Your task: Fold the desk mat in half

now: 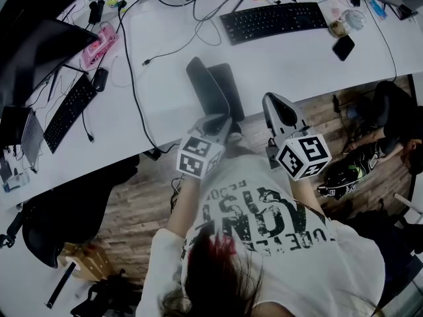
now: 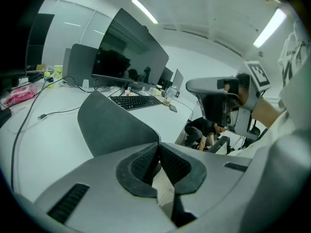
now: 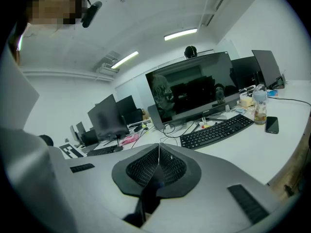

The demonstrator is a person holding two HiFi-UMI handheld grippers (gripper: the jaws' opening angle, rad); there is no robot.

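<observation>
The dark grey desk mat (image 1: 226, 84) lies at the near edge of the white desk (image 1: 291, 61), and its left part (image 1: 203, 84) is lifted and curled over. My left gripper (image 1: 218, 121) is shut on the mat's near corner. In the left gripper view the mat (image 2: 114, 125) rises as a curved sheet straight out of the left gripper (image 2: 158, 147), whose pads are pressed together on it. To the mat's right, my right gripper (image 1: 273, 100) hangs over the desk edge. The right gripper (image 3: 159, 149) is shut, with nothing of the mat seen between its pads.
A black keyboard (image 1: 272, 20) and a phone (image 1: 343, 47) lie at the back right. Another keyboard (image 1: 68, 111), a pink case (image 1: 99, 47) and cables (image 1: 132, 71) are on the left. A monitor (image 3: 194, 89) stands behind. A person crouches on the floor (image 1: 370, 157) to the right.
</observation>
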